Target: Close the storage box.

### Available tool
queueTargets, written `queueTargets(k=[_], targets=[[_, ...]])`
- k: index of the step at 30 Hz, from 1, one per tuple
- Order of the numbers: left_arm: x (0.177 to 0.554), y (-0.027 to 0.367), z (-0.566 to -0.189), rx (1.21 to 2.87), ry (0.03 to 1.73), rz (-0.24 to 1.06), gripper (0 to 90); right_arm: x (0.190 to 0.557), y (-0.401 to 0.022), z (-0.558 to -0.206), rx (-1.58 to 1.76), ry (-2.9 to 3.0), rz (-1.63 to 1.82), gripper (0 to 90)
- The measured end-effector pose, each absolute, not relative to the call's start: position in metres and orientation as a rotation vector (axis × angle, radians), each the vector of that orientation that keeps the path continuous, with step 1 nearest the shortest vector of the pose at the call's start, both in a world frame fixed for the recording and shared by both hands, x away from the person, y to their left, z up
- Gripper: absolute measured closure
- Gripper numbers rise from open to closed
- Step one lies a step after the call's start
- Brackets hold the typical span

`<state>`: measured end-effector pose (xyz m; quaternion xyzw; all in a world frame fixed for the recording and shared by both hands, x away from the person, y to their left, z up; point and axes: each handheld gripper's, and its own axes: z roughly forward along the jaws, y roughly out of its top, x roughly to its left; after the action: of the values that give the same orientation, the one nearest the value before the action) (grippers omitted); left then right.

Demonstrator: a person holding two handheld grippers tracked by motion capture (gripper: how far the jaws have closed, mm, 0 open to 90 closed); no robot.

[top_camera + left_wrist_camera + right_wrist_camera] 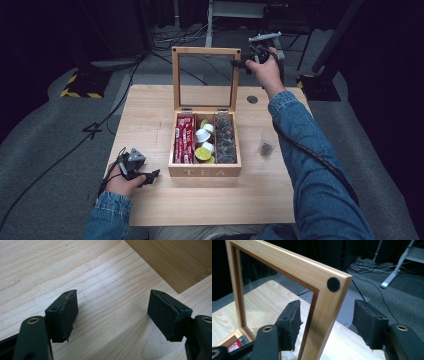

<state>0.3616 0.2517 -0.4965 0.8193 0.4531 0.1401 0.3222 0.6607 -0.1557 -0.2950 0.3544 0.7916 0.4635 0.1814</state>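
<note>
A wooden tea box (205, 172) stands mid-table with its glass-paned lid (205, 50) swung upright. Inside lie red packets (184, 140), white and green capsules (204, 142) and dark packets (225, 137). My right gripper (240, 63) is at the lid's upper right corner. In the right gripper view the lid frame (287, 263) stands between the jaws of the right gripper (325, 322); the right pad (368, 322) is clear of the wood. My left gripper (152, 175) rests low on the table left of the box, its jaws apart and empty over bare wood (112, 312).
A clear cup (266, 145) holding something dark stands on the table (150, 115) right of the box. A round cable hole (252, 99) sits near the back right. Cables and stand feet lie on the floor beyond. The box's corner (175, 260) is close ahead of the left jaws.
</note>
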Motion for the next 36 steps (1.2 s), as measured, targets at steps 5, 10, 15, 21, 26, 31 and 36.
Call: queueTargets(k=[5,10,15,21,26,31,36], targets=[[0.362,0.250,-0.499,2.164,1.157,0.398,22.5,0.663,-0.155,-0.292,1.013,2.223,1.361,48.1],[0.362,0.250,-0.500,2.161,1.157,0.407,21.9,0.658,-0.152,-0.284,0.971,2.242,1.349,51.7],[0.363,0.249,-0.500,2.156,1.160,0.411,21.3,0.652,-0.155,-0.280,0.950,2.257,1.353,54.4],[0.363,0.247,-0.501,2.147,1.166,0.422,19.7,0.639,-0.158,-0.275,0.886,2.265,1.359,56.1],[0.363,0.247,-0.502,2.144,1.165,0.425,19.4,0.623,-0.161,-0.270,0.821,2.284,1.341,58.7],[0.363,0.248,-0.502,2.138,1.158,0.424,19.3,0.605,-0.162,-0.266,0.758,2.290,1.312,59.1],[0.363,0.248,-0.503,2.131,1.155,0.428,19.2,0.589,-0.168,-0.264,0.747,2.304,1.336,64.4]])
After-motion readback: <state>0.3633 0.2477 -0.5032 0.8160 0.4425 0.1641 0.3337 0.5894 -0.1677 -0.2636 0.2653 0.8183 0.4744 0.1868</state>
